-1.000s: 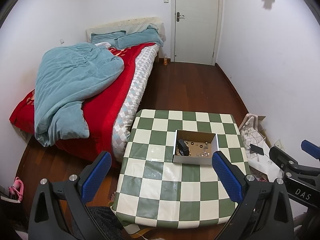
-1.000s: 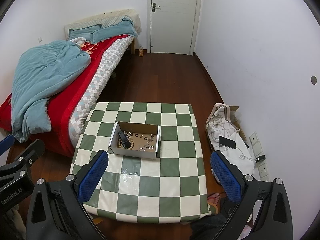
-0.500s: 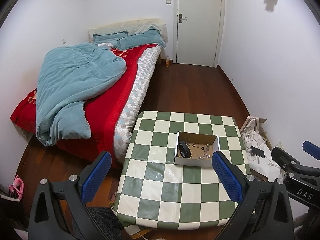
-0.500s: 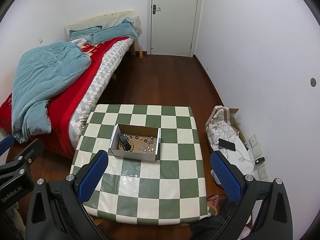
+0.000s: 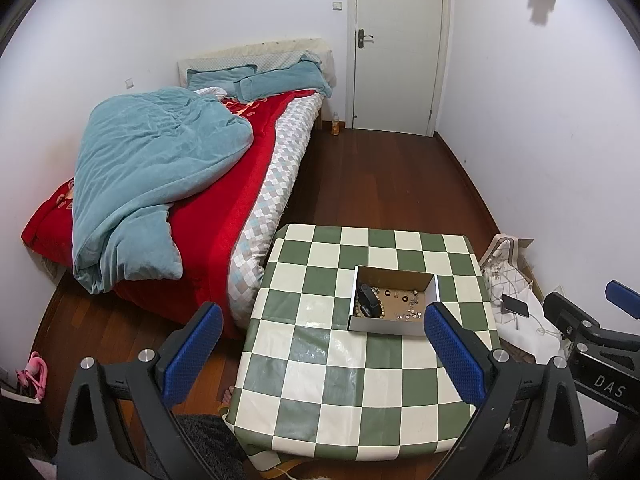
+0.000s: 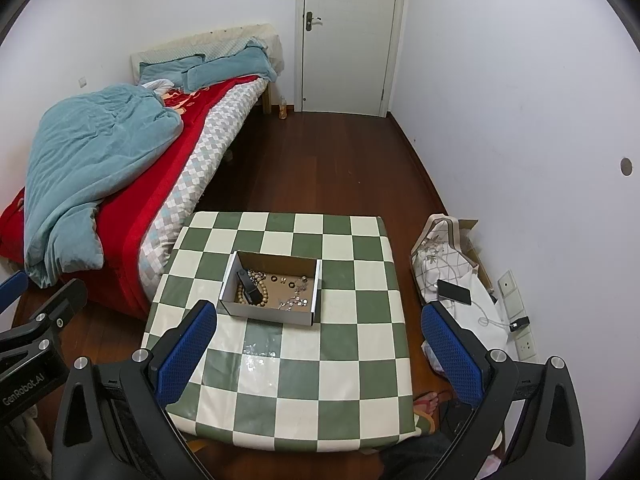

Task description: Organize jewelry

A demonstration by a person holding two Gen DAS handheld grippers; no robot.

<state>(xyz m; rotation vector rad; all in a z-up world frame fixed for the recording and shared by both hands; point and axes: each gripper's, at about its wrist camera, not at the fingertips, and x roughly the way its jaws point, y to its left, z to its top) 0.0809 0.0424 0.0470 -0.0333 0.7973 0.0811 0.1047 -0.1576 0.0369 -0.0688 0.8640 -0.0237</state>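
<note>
A shallow cardboard box (image 5: 390,327) (image 6: 267,314) sits on a green-and-white chequered table (image 5: 304,364) (image 6: 352,392). Inside lie a black oblong item (image 5: 369,300) (image 6: 247,287), a wooden bead bracelet (image 6: 262,294), small dark rings (image 6: 283,280) and silvery pieces (image 5: 412,314) (image 6: 294,302). My left gripper (image 5: 320,344) hangs high above the table's near side, open and holding nothing. My right gripper (image 6: 316,344) is likewise high above the table, open and holding nothing. Each gripper shows at the edge of the other's view.
A bed (image 5: 168,184) with a teal duvet and red cover stands left of the table. A white bag (image 6: 444,268) with a phone (image 6: 453,292) on it lies on the floor at the right wall. A closed door (image 5: 396,44) is at the far end. A person's foot (image 6: 430,400) shows under the table edge.
Both cameras have risen and pulled back a little, so the table and box sit slightly lower and smaller in view. The jaws have stayed wide apart.
</note>
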